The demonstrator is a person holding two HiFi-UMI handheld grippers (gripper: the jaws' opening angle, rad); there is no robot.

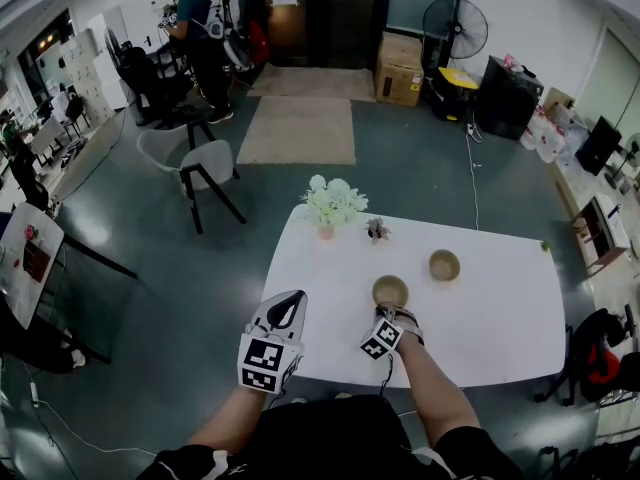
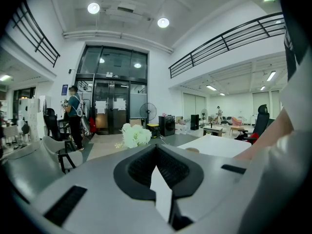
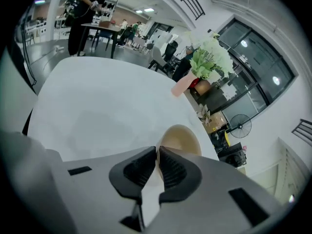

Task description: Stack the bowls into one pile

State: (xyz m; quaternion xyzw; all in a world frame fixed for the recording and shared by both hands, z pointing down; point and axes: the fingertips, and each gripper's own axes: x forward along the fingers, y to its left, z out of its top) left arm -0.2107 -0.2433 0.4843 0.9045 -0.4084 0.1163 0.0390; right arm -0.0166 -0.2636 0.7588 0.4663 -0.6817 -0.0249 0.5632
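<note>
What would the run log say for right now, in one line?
right gripper: shut on near bowl rim | left gripper: shut, empty | far bowl: apart on table | stack: not started

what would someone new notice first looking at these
On the white table, the near bowl has its rim pinched in the right gripper, while the far bowl stands free beyond it to the right. White flowers sit at the table's far edge, and the left gripper hangs shut and empty by the near-left corner.
</note>
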